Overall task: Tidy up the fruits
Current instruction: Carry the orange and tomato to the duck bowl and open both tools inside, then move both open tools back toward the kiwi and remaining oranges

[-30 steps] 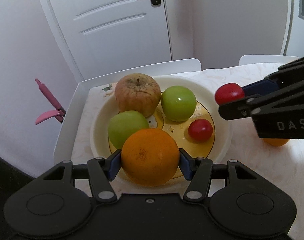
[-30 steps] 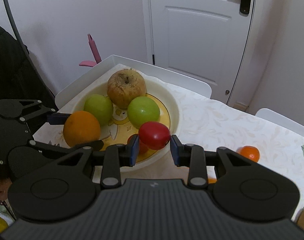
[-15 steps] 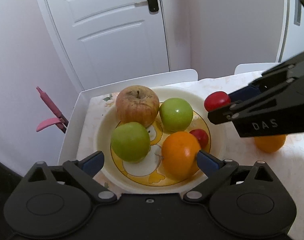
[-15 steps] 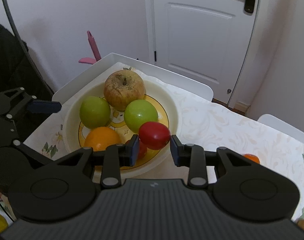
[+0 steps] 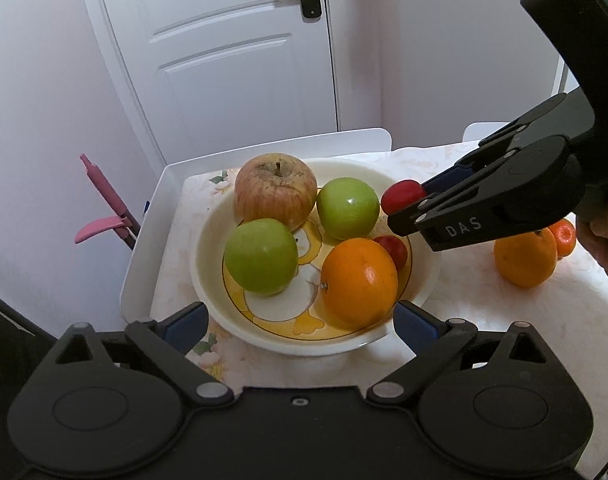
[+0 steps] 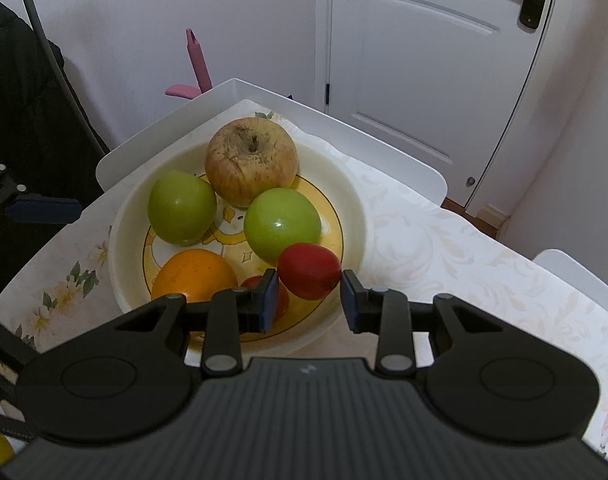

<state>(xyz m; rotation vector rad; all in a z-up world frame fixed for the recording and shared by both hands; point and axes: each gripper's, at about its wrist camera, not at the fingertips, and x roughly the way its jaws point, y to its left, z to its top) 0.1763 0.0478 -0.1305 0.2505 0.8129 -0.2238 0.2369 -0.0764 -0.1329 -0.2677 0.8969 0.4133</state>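
Your left gripper (image 5: 299,316) spread wide, empty, near bowl (image 5: 207,240). Orange (image 5: 358,282) now in bowl. Your right gripper (image 6: 308,298) pinching red fruit (image 6: 308,270) over bowl rim. Next, likely: lower, let go beside green apple (image 6: 281,224).

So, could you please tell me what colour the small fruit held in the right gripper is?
The small round fruit is red, clearest in the right wrist view.

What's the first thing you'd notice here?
A bowl piled with bright fruit: a big wrinkled apple at the back, two green apples, an orange in front. Over its right rim, the right tongs pinch a small red fruit.
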